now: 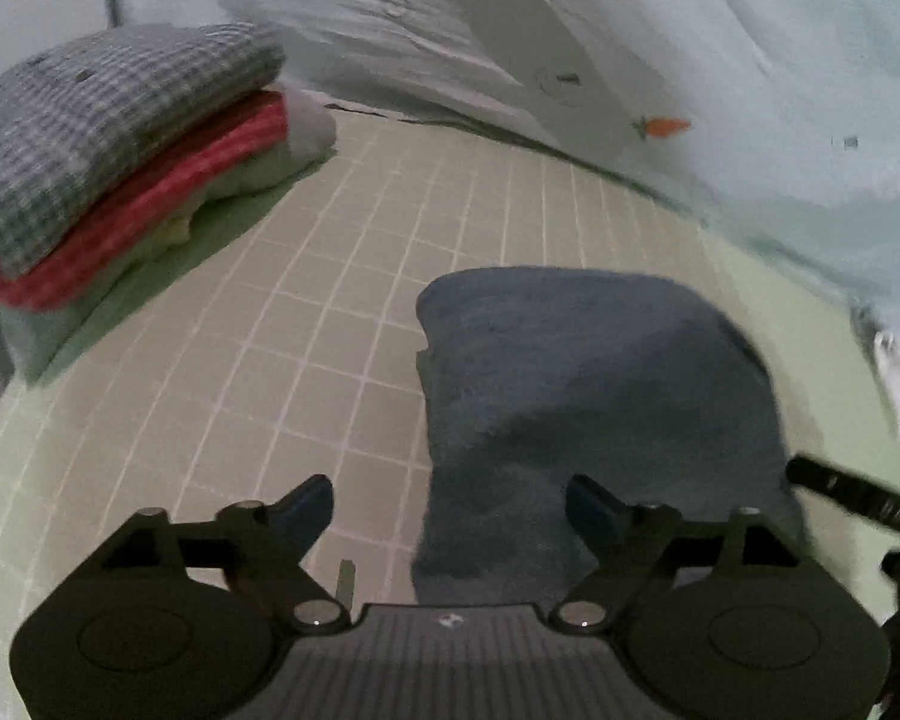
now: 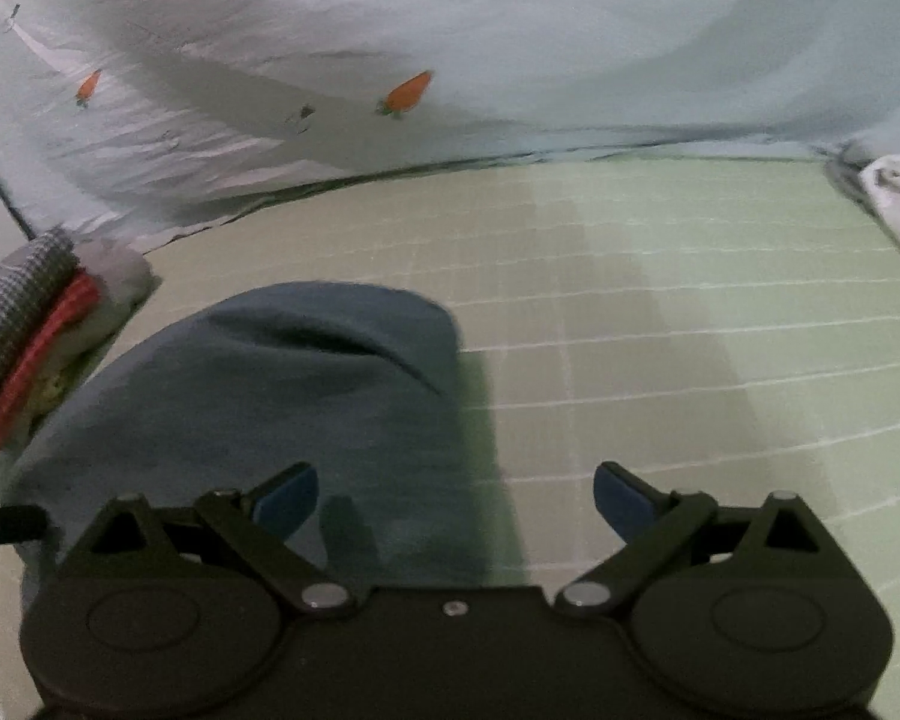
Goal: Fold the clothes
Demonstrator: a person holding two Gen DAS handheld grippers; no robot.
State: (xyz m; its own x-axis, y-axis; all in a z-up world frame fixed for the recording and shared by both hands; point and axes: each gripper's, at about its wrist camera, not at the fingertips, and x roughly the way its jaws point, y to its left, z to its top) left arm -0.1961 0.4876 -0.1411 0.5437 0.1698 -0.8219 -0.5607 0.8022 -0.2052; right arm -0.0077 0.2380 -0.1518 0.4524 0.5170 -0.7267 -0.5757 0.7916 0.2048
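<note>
The folded garment [image 1: 600,384] lies on the mat [image 1: 342,312], the stack of folded clothes [image 1: 120,156] to its left.

The folded stack [image 2: 24,348] and white cloth [image 2: 897,204] are edge-cropped.

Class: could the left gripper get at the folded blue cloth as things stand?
Probably yes. The left gripper is open, the blue cloth lies directly ahead on the grid mat, and nothing sits between them.
</note>
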